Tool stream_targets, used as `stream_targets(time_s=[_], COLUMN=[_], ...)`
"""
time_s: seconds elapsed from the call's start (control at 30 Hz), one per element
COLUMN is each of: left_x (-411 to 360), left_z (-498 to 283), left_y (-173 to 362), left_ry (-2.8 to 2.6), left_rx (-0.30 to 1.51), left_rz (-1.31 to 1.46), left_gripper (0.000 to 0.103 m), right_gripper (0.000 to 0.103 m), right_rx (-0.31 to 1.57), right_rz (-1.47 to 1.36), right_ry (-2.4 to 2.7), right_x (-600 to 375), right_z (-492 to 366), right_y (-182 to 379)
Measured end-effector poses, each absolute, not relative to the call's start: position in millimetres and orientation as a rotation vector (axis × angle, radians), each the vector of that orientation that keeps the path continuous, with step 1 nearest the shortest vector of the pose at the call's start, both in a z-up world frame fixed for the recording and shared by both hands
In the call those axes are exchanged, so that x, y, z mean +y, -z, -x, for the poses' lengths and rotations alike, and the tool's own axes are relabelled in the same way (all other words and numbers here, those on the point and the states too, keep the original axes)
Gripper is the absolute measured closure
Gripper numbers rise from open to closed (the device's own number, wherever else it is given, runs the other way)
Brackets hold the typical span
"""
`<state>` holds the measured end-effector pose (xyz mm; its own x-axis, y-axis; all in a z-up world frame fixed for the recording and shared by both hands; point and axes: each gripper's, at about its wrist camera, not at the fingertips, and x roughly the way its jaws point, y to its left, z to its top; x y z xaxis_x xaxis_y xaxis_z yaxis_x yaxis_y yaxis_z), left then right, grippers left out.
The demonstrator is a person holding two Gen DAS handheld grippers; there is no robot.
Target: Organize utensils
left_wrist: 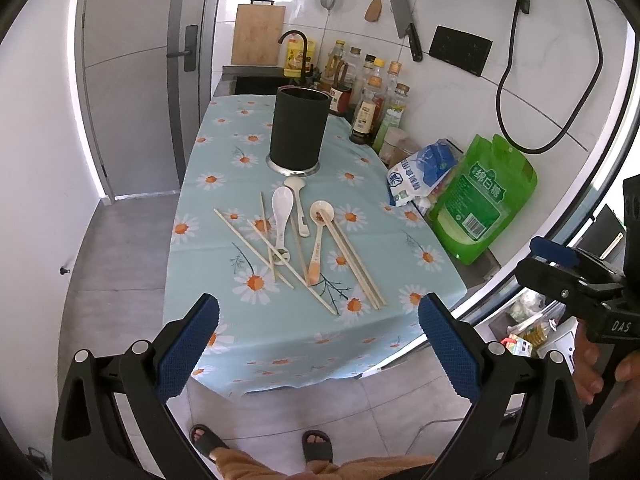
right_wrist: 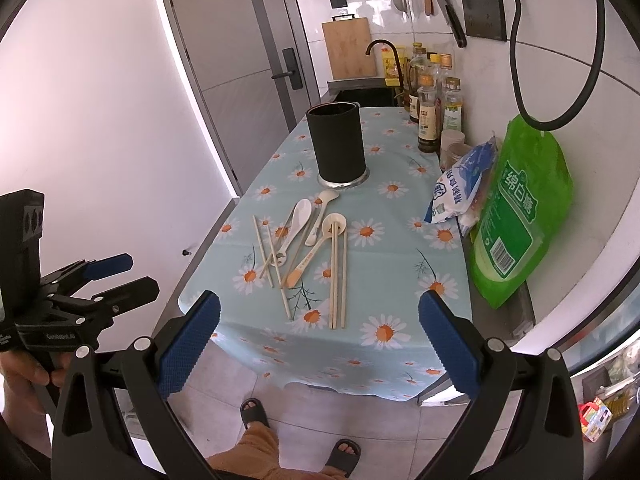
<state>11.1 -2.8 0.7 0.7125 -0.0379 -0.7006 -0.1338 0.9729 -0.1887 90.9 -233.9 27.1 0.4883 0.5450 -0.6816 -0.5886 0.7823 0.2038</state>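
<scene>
A black cylindrical utensil holder stands upright on the daisy-print tablecloth. In front of it lie a white ceramic spoon, a cream spoon, an orange-tipped spoon and several loose wooden chopsticks. My left gripper is open and empty, held before the table's near edge. My right gripper is open and empty, also short of the near edge. Each gripper shows at the side of the other's view.
Sauce and oil bottles stand along the tiled wall. A green sugar bag and a blue-white bag lean at the right. A sink with black tap lies beyond. My sandalled feet are below.
</scene>
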Motion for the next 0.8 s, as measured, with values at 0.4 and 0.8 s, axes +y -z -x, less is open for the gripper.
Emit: stream_targets(time_s=[0.4,0.8], left_x=[-8.5,-11.1], left_z=[-13.6,-13.3], left_y=[-0.1,-3.5], left_ry=[-0.040,-0.050], left_rx=[0.780,0.779], left_rz=[0.232,0.219], left_gripper=[0.007,0.007], right_gripper=[0.004,0.004], right_rx=[0.801,0.802], right_rz=[0.063,0.070], right_ry=[-0.709,-0.731], right_x=[-233.4,-230.9], right_z=[-93.1,-96.6], right_y=[-31.7,-35.8])
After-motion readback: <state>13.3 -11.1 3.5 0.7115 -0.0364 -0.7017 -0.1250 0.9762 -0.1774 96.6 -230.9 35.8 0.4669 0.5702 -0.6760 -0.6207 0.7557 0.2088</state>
